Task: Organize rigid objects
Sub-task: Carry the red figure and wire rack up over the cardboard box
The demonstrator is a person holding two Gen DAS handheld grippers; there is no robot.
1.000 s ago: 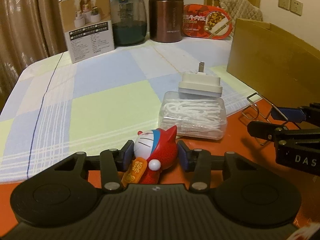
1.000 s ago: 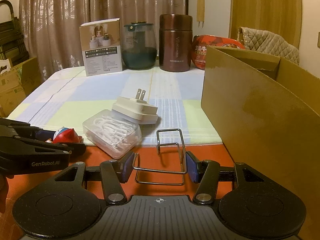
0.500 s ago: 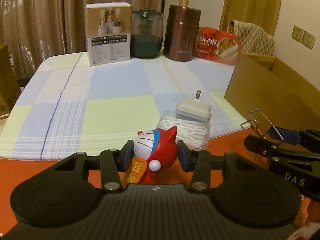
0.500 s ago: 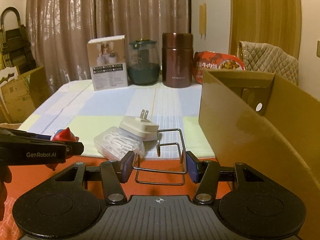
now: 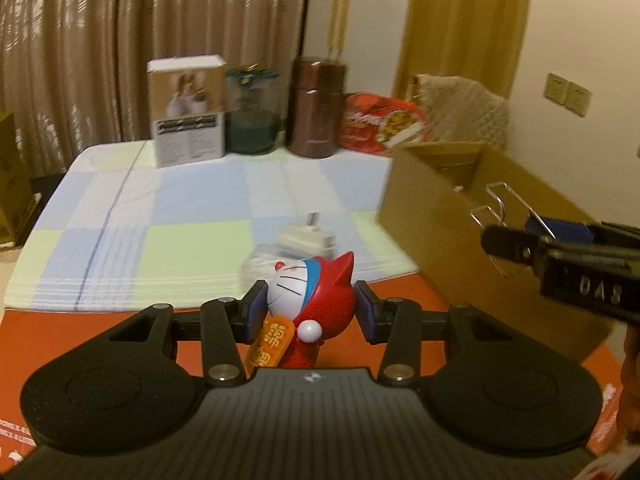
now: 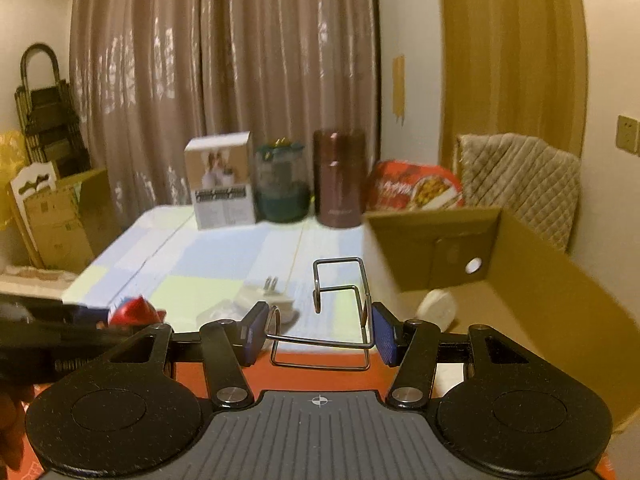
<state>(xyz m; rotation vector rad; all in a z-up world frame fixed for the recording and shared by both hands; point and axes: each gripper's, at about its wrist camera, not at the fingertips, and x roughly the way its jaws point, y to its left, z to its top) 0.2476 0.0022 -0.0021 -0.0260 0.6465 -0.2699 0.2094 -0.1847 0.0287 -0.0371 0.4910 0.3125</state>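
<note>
Cardboard box [image 6: 520,280], open beside the right gripper [image 6: 318,334], holds a white round thing [image 6: 438,307]. That gripper pinches a wire rack [image 6: 340,312]; the left gripper [image 5: 310,314] pinches a figurine [image 5: 310,300]. Charger [image 6: 266,300] lies ahead on the desk [image 6: 208,256].

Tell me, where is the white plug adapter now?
The white plug adapter lies on the checked cloth, against the clear floss box, left of the cardboard box.
</note>
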